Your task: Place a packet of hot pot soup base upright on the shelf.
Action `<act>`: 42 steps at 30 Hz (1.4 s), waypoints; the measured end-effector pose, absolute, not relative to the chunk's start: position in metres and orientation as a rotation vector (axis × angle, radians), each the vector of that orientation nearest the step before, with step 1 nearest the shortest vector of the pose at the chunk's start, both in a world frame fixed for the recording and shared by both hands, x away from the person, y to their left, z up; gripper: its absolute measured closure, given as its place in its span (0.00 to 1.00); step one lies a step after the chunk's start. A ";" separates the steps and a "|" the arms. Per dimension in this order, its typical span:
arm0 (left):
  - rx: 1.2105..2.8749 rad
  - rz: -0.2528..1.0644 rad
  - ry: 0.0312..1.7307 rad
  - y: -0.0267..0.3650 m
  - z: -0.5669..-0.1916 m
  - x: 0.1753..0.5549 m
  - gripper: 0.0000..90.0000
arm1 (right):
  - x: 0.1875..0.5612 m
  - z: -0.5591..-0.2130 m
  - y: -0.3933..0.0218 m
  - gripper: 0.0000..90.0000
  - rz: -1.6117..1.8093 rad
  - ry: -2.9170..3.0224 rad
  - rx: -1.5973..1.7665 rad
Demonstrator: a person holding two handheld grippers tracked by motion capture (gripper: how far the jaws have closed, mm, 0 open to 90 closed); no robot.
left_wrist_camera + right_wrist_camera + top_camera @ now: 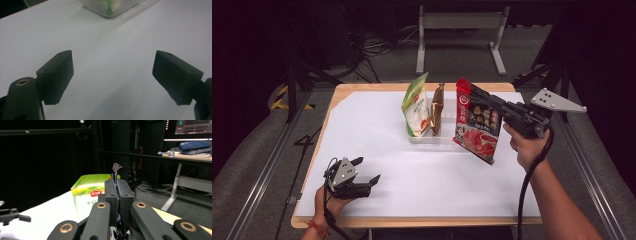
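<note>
A red snack packet (476, 122) hangs tilted above the right side of the white table (377, 130), and my right gripper (479, 97) is shut on its upper edge. In the right gripper view the jaws (116, 183) are pressed together with a sliver of the red packet (116, 167) sticking out above them. A green packet (417, 106) and a brown packet (437, 109) stand upright in a clear tray (432, 138) at mid-table. My left gripper (368, 169) rests near the front left, open and holding nothing (112, 62).
The green packet (87, 192) stands just past the right jaws. The clear tray (110, 7) lies ahead of the left jaws. The table has a wooden rim (412, 221). A white frame stand (459, 35) and cables sit on the floor beyond.
</note>
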State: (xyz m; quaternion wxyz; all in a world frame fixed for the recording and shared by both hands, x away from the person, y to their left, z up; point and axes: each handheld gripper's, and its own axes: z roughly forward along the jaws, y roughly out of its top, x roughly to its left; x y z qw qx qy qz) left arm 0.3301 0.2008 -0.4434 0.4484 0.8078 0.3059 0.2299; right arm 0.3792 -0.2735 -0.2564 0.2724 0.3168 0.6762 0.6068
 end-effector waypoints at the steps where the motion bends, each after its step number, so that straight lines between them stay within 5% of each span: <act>1: 2.002 0.567 0.755 0.200 -0.444 0.330 0.20 | 0.382 -0.256 -0.271 0.98 1.631 1.819 0.862; 42: 1.979 0.543 0.738 0.202 -0.442 0.330 0.20 | 0.486 -0.287 -0.218 0.98 1.574 1.710 1.007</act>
